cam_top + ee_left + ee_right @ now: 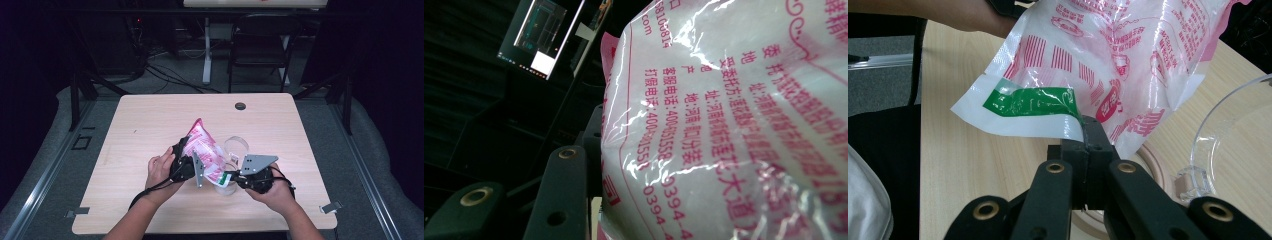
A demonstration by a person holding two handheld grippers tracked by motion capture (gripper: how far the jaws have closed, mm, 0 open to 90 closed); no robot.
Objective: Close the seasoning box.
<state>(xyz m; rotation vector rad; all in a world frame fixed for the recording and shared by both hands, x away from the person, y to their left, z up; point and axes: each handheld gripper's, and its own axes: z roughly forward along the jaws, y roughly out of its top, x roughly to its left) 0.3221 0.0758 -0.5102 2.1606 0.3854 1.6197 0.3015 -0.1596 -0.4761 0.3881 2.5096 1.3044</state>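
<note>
A: Where's the bag?

B: The pink & white bag is up off the table, near the middle, a bit toward 6 o'clock. It's tilted, top corner pointing to about 11 o'clock. Red writing all over it.

A: Who's got it?

B: Both hands. The left gripper is at the bag's 9 o'clock side. In the left gripper view the bag is pushed right up vs. the black jaw, so the jaws are squeezing the fat part of the bag, half wide.

A: And the other one?

B: The right gripper is at the bag's 5 o'clock corner. In the right gripper view its jaws are pressed tight together, pinching the bag's edge just by the green patch.

A: What's under it?

B: A clear jar sits on the table right below the bag's low corner, touching-close to the right gripper. A clear round lid lies just past it, at about 1 o'clock from the jar.

A: Anything else?

B: A small dark hole in the table at the far edge, 12 o'clock. A chair stands behind the table.
</note>
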